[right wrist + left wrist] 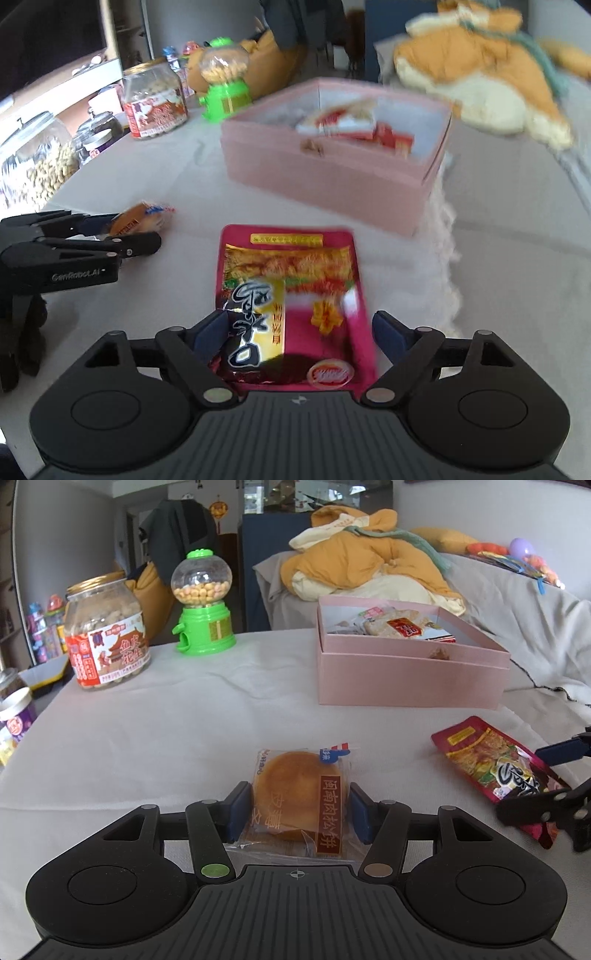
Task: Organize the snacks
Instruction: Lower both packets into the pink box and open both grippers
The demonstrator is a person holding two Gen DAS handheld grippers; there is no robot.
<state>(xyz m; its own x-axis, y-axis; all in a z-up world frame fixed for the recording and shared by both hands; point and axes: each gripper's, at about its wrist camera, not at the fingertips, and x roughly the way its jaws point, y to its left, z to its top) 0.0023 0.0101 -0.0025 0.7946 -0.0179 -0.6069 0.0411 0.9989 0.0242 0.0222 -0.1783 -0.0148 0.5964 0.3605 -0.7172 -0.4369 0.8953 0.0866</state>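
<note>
The left gripper (pixel 301 810) clamps its blue pads against both sides of a round golden pastry in clear wrapping (pixel 300 794), near the white-clothed tabletop's (pixel 184 720) near edge. The right gripper (pixel 299 334) stands spread wide around a flat magenta foil snack pouch (pixel 291 295); its right pad is clear of the pouch, while at the left pad contact is unclear. An open pink cardboard box (pixel 406 679) sits toward the far right corner.

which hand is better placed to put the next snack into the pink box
Probably the left. The left tool already brackets the wrapped pastry, pads at its sides. The right tool stands wide around the red packet, no grip. The pink box lies ahead.
</note>
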